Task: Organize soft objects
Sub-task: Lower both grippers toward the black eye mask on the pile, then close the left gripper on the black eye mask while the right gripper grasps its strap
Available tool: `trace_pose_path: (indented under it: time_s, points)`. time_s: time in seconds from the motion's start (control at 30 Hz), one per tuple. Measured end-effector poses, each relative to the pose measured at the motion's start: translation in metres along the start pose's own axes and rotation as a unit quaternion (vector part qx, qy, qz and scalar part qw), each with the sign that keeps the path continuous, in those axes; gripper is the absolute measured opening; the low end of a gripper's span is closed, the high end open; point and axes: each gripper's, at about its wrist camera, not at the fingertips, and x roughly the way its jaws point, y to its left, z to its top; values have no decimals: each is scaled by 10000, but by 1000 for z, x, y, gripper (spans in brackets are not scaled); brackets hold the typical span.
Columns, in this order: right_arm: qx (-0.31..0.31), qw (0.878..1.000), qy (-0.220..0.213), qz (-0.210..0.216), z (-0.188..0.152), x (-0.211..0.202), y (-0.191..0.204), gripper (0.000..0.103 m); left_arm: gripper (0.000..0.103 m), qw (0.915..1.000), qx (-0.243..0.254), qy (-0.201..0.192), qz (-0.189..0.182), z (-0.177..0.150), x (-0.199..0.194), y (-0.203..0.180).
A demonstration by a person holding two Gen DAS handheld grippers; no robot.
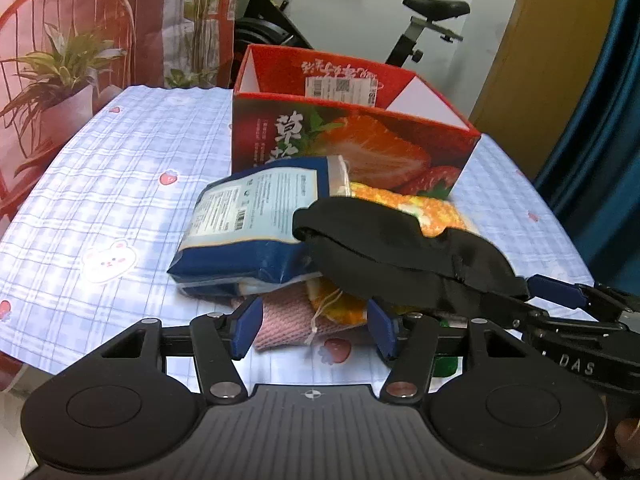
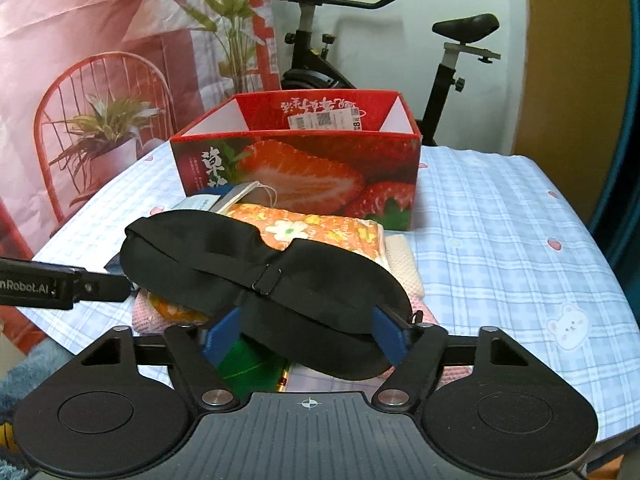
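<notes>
Right gripper: jaws partly open, bracketing the near end of a black sleep mask; pad contact cannot be told. Left gripper: jaws partly open around pink knitted cloth. The padded, strapped mask tops a pile before a strawberry-printed box.

A box stands far on the table. Near it lies a pile: a packet at the left, a towel to its right, and a mask on top of both.
</notes>
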Motion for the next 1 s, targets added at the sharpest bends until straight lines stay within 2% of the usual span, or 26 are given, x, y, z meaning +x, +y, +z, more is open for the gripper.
trace_pose_path:
  time_s: [0.17, 0.33, 0.47, 0.53, 0.6, 0.63, 0.67, 0.73, 0.93, 1.0]
  points:
    - [408, 9988, -179, -201, 1, 0, -19, 68, 61, 9993, -214, -295, 55, 12, -4, 9]
    - [660, 9976, -88, -204, -3, 12, -33, 68, 61, 9988, -261, -312, 283, 26, 12, 13]
    - [711, 9973, -51, -171, -6, 20, -37, 68, 70, 9991, -103, -387, 112, 30, 23, 7]
    - [756, 9970, -17, -137, -8, 23, -39, 69, 72, 9991, -109, -408, 107, 29, 28, 5]
    - [794, 9968, 28, -119, -9, 26, -40, 69, 72, 9991, -128, -398, -83, 27, 33, 4]
    - [806, 9967, 44, -106, -10, 27, -41, 69, 66, 9991, -103, -386, -104, 25, 35, 2]
    - [815, 9966, 54, -106, -10, 28, -41, 69, 46, 9992, -34, -390, -72, 23, 35, 0]
    - [848, 9963, 71, -89, -11, 30, -42, 69, 19, 9993, 150, -345, 78, 21, 37, -5]
    - [919, 9958, 42, -31, -11, 30, -43, 69, 4, 9973, -339, -590, 260, 19, 30, 8]
    - [984, 9951, 14, 16, -11, 28, -44, 69, 4, 9961, -571, -565, 373, 18, 31, 15]
